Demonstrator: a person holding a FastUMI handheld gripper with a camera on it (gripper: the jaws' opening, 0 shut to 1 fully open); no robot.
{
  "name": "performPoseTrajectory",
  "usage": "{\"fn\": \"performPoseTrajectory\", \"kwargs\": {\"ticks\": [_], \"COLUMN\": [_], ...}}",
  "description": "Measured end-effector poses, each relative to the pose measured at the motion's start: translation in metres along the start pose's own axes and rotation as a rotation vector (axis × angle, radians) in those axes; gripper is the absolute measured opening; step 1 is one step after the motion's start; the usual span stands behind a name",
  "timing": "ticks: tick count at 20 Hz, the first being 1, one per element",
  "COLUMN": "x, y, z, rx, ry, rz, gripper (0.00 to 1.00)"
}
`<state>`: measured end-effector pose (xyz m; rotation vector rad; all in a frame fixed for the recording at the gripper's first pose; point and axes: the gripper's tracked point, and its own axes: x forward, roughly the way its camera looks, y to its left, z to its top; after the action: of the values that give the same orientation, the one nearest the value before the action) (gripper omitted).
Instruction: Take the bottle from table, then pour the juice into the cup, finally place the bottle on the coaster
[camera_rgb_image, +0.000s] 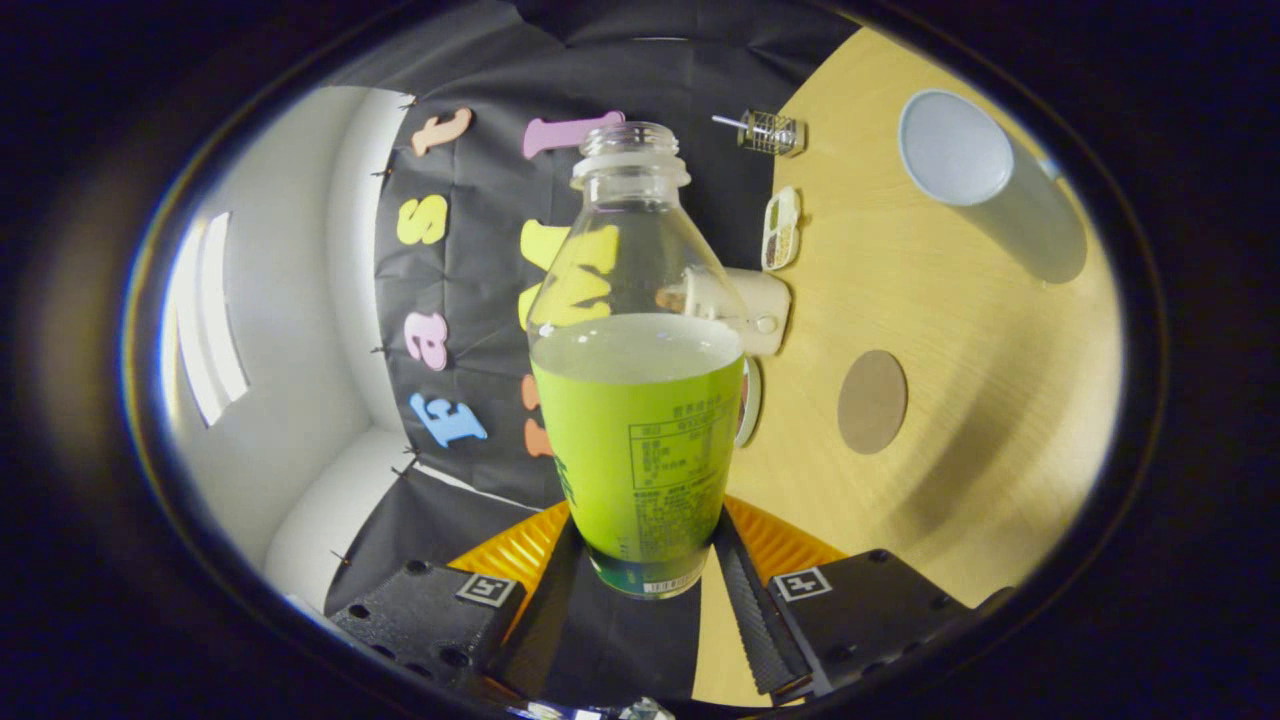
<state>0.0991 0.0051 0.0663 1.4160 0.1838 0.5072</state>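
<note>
My gripper (648, 572) is shut on a clear bottle (640, 400) with a green label, both fingers pressing on its lower body. The bottle has no cap and holds pale juice up to about the label's top edge. It is lifted off the wooden table (960, 480), which stands rolled to the right of the bottle in the gripper view. The bottle's open mouth (630, 140) points toward the booth wall. A white cup (975, 175) stands on the table beyond the fingers, to the right of the mouth and apart from it. A round brown coaster (872, 401) lies nearer, right of the bottle's body.
At the table's far edge by the wall sit a small wire metal object (768, 132), a small white compartment box (781, 228) and a white object (755, 305) partly behind the bottle. Bare wood spreads between coaster and cup.
</note>
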Motion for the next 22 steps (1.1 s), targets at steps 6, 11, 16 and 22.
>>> {"fn": "performPoseTrajectory", "kwargs": {"ticks": [6,11,16,22], "x": [0.002,0.004,0.005,0.008], "y": [0.012,0.023,0.027,0.035], "z": [0.002,0.0,0.005,0.015], "rx": [0.094,0.168,0.244,0.301], "ry": [-0.027,-0.013,-0.027,-0.039], "rz": [0.032,0.049,0.077,0.106], "gripper": [0.78,0.78,0.78,0.78]}}
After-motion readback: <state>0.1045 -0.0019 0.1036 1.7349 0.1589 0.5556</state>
